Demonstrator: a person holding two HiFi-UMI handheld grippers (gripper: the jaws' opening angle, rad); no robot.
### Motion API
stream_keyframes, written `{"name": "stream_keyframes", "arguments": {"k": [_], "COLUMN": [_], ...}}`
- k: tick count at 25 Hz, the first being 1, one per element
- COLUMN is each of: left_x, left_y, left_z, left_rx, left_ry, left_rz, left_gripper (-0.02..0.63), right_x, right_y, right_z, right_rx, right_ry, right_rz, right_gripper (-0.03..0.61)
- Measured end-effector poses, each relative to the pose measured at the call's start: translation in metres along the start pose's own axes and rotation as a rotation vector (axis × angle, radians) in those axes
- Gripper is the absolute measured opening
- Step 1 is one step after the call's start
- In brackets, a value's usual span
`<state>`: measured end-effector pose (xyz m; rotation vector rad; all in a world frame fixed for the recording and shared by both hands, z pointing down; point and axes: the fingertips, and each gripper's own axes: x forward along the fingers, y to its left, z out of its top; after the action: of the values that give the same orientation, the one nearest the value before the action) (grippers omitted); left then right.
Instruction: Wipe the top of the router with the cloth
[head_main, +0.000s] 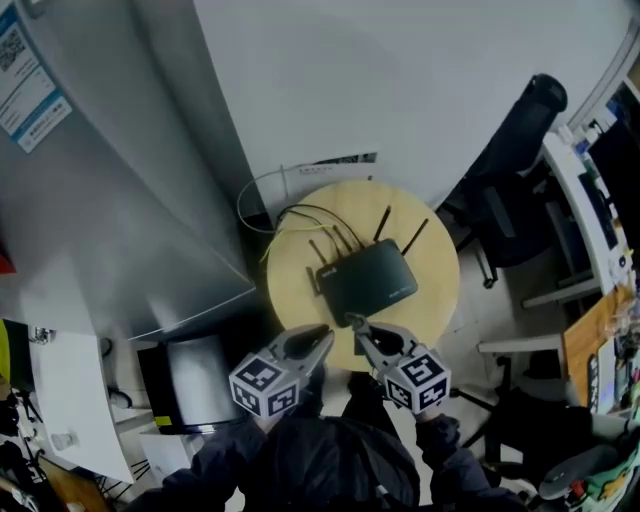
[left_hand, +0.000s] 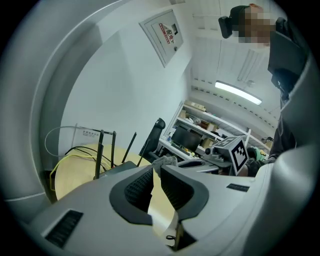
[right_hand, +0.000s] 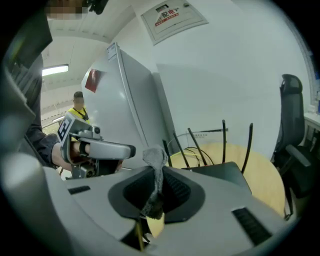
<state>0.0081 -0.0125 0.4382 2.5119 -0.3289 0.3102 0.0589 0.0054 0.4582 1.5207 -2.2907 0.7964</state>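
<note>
A black router (head_main: 368, 278) with several upright antennas lies on a round wooden table (head_main: 440, 270). In the head view both grippers hang side by side at the table's near edge, just short of the router. My right gripper (head_main: 355, 325) is shut on a grey cloth (right_hand: 156, 157), which sticks up out of its jaws; the router (right_hand: 220, 172) lies just beyond it to the right. My left gripper (left_hand: 153, 172) is shut with nothing in it. In the left gripper view the router (left_hand: 119, 166) is ahead and the cloth (left_hand: 165, 161) shows at the right gripper's tip.
Black and yellow cables (head_main: 290, 215) run off the table's far left side. A tall white cabinet (head_main: 130, 200) stands left of the table. A black office chair (head_main: 510, 170) and a cluttered desk (head_main: 590, 220) are at the right. A white wall is behind.
</note>
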Motion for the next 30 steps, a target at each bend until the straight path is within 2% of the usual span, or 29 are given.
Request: {"name": "stream_keyframes", "arguments": {"k": [8,15,24,30], "left_x": [0.052,0.066,0.065,0.056], "left_y": [0.034,0.067,0.084,0.089], "left_z": [0.011,0.004,-0.018,-0.021], "left_rx": [-0.097,-0.165,-0.228,-0.242], "left_ry": [-0.070,-0.099,-0.097,-0.106], "left_rz": [0.189,0.316,0.329,0.330], "left_gripper": [0.031,0.031,0.031,0.031], "right_x": [0.074,0.127,0.197,0.220], "right_y": [-0.080,-0.111,-0.099,-0.093], "right_z": [0.001,-0.021,-0.045,-0.060], "right_rx": [-0.018,0.007,0.036,-0.037], "right_ry": [0.100,0.224,0.354,0.445], "right_rz": [0.156,0.225,0.223,0.180], "right_gripper": [0.064,0.064,0.064,0.065]}}
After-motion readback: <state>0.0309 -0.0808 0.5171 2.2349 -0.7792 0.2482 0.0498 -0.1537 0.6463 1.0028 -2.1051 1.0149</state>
